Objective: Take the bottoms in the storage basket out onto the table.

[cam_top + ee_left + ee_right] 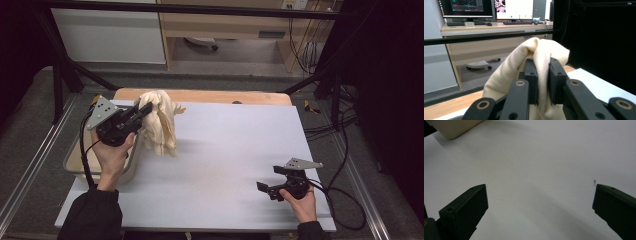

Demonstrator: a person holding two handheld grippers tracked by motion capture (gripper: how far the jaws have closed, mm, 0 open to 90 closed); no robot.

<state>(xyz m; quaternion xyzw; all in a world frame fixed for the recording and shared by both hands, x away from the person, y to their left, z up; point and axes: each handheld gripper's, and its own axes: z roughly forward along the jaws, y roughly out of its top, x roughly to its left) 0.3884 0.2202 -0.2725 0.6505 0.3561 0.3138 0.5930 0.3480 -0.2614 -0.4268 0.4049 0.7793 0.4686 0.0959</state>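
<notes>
Left gripper [141, 113] raised at far left of the table [225, 150], jaws pinched on a fold of cream cloth [159, 125]. Cloth lifted clear of the white surface, hanging in a bunch just right of the beige bin [75, 165]; lower end near the tabletop, contact not discernible. In the left gripper view, cloth [524, 65] draped over and between the two pads, hiding their tips. Bin largely covered by the left hand [112, 152] and forearm; contents not discernible. Right gripper [267, 189] low at near right, well apart from the cloth, jaws spread wide with bare table between. In the right gripper view, both fingers [466, 210] cut off at the frame edges; bin corner [454, 128] cropped at upper left.
</notes>
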